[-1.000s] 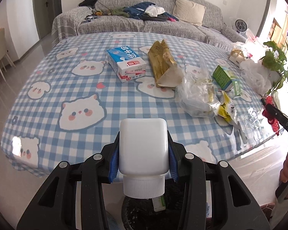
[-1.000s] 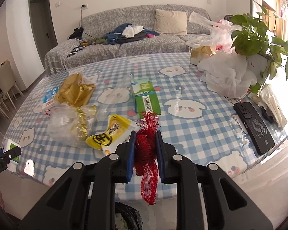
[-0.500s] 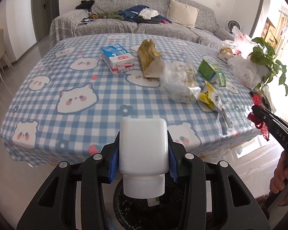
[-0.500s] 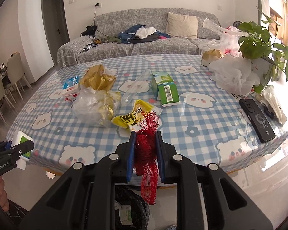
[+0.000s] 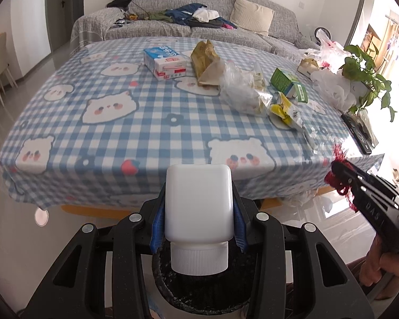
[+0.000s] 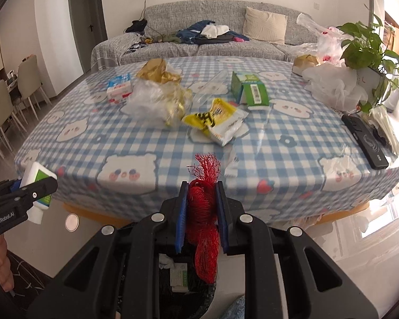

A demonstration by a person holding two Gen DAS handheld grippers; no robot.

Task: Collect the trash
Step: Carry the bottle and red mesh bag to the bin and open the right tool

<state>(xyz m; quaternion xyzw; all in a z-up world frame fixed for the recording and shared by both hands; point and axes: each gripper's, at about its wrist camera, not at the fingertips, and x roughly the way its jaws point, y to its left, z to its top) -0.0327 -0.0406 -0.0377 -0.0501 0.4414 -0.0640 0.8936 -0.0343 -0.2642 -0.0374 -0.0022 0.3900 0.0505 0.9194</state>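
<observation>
A: Where are we standing with the trash? Our left gripper (image 5: 198,214) is clamping a white squarish plastic bottle with a ribbed screw cap (image 5: 198,204), cap pointing down, and our right gripper (image 6: 201,208) is pinching a bunched red plastic mesh net (image 6: 203,212) between its blue pads.

B: So both tongs are closed on a piece of rubbish, and both are hanging off the near edge of the table with the blue-and-white checked bear-print cloth (image 5: 146,122), right above the round black-lined trash bin (image 5: 199,287). We are judging this as the moment before the drop, with neither piece released yet.

A: What is the bin holding so far?

B: Through the right view we are seeing a small white-and-green carton (image 6: 179,276) and some pale scrap inside the bin (image 6: 173,271); the gripper bodies are hiding most of the opening, so there may be more that we cannot make out.

A: And what are we leaving behind?

B: Plenty. A blue-and-white milk carton (image 5: 164,62), a crumpled gold foil bag (image 5: 206,62), a crinkled clear plastic bag (image 5: 243,90), a green-and-white cardboard box (image 5: 288,82) and a yellow snack wrapper (image 5: 284,109) are lying on the cloth, well apart from the bin.

A: So we are reckoning on several more trips.

B: Yes, we are counting the job as less than half done.
</observation>
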